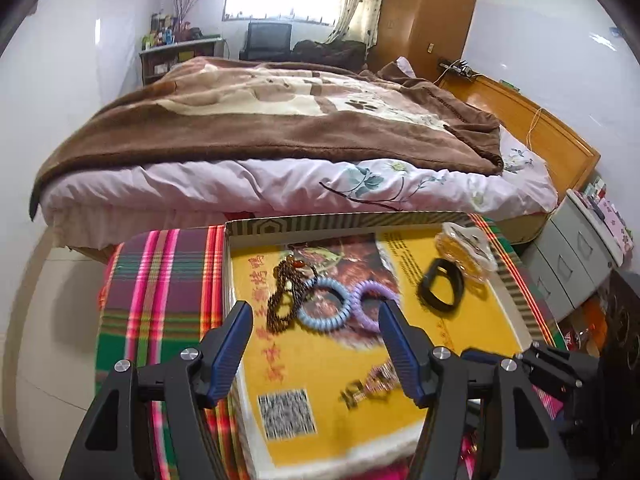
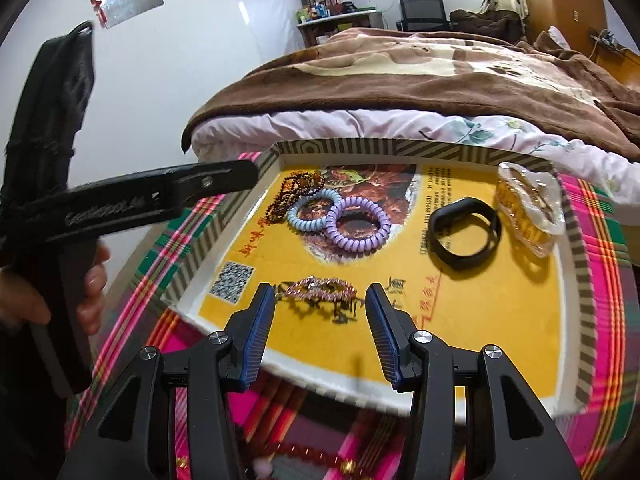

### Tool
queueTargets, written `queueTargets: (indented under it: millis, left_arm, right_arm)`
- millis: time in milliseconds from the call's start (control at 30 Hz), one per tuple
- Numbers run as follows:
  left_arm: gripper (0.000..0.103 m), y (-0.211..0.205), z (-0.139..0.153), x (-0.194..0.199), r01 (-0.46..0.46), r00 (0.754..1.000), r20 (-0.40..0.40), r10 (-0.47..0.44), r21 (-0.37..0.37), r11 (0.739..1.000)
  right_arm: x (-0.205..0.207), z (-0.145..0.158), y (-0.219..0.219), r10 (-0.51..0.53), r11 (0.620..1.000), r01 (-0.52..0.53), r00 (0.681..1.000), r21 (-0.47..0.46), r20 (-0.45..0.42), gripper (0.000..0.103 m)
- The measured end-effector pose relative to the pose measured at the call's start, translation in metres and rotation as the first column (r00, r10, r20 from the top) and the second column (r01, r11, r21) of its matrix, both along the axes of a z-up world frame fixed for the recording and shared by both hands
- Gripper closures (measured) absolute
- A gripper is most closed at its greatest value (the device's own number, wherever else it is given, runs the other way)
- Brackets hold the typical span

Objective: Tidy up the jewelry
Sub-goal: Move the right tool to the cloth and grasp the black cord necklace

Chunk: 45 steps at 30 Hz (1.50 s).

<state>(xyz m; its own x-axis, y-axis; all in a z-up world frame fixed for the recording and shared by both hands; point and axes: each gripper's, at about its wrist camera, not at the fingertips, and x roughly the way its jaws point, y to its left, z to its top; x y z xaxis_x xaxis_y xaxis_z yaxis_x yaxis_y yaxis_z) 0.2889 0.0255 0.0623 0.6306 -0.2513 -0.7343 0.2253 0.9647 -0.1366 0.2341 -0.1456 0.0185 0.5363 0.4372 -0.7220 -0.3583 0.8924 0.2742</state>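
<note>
A shallow yellow-bottomed box (image 1: 256, 226) (image 2: 576, 248) lies on a plaid cloth. In it are a brown bead string (image 1: 286, 292) (image 2: 294, 190), a blue coil hair tie (image 1: 323, 304) (image 2: 310, 212), a purple coil hair tie (image 1: 370, 302) (image 2: 358, 224), a black band (image 1: 440, 284) (image 2: 466, 232), an amber and clear hair claw (image 1: 466, 250) (image 2: 528, 204) and a pink rhinestone clip (image 2: 320, 288). My left gripper (image 1: 316, 312) is open just short of the coil ties. My right gripper (image 2: 320, 294) is open around the rhinestone clip, empty.
The plaid cloth (image 1: 160, 280) (image 2: 600, 200) covers the surface under the box. A bed with a brown blanket (image 1: 260, 120) (image 2: 420, 76) stands right behind it. Grey drawers (image 1: 576, 256) are at the right. The left hand-held gripper's body (image 2: 120, 204) reaches in from the left.
</note>
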Motion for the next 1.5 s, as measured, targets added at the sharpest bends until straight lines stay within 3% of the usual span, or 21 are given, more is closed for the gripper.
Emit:
queueTargets:
  millis: [300, 600, 800, 933, 1233, 1500]
  left_arm:
    - [0.033, -0.002, 0.030, -0.066, -0.005, 0.998, 0.059, 0.005, -0.001, 1.000]
    - [0.029, 0.004, 0.040, -0.130, -0.002, 0.995, 0.102, 0.003, -0.011, 1.000]
    - [0.026, 0.019, 0.018, -0.173, -0.023, 0.996, 0.081, 0.026, -0.031, 0.999]
    - [0.026, 0.038, -0.004, -0.195, -0.074, 0.996, 0.043, 0.078, -0.090, 0.993]
    - [0.026, 0.068, -0.033, -0.225, -0.149, 0.989, -0.016, 0.148, -0.128, 0.980]
    - [0.026, 0.074, -0.042, -0.230, -0.157, 0.988, -0.029, 0.154, -0.145, 0.977]
  right_arm:
    - [-0.043, 0.026, -0.012, -0.021, 1.000, 0.020, 0.999, 0.023, 0.050, 0.055]
    - [-0.083, 0.030, -0.029, -0.025, 1.000, 0.023, 0.997, 0.021, 0.074, 0.055]
    - [-0.105, 0.009, -0.041, -0.028, 1.000, 0.028, 0.999, 0.005, 0.040, 0.055]
    - [-0.119, -0.008, -0.041, -0.018, 1.000, 0.018, 1.000, 0.004, 0.003, 0.055]
    - [-0.145, -0.042, 0.009, 0.132, 0.991, -0.133, 0.989, -0.011, -0.074, 0.055]
    - [-0.151, -0.048, 0.035, 0.159, 0.979, -0.164, 0.986, -0.121, -0.051, 0.055]
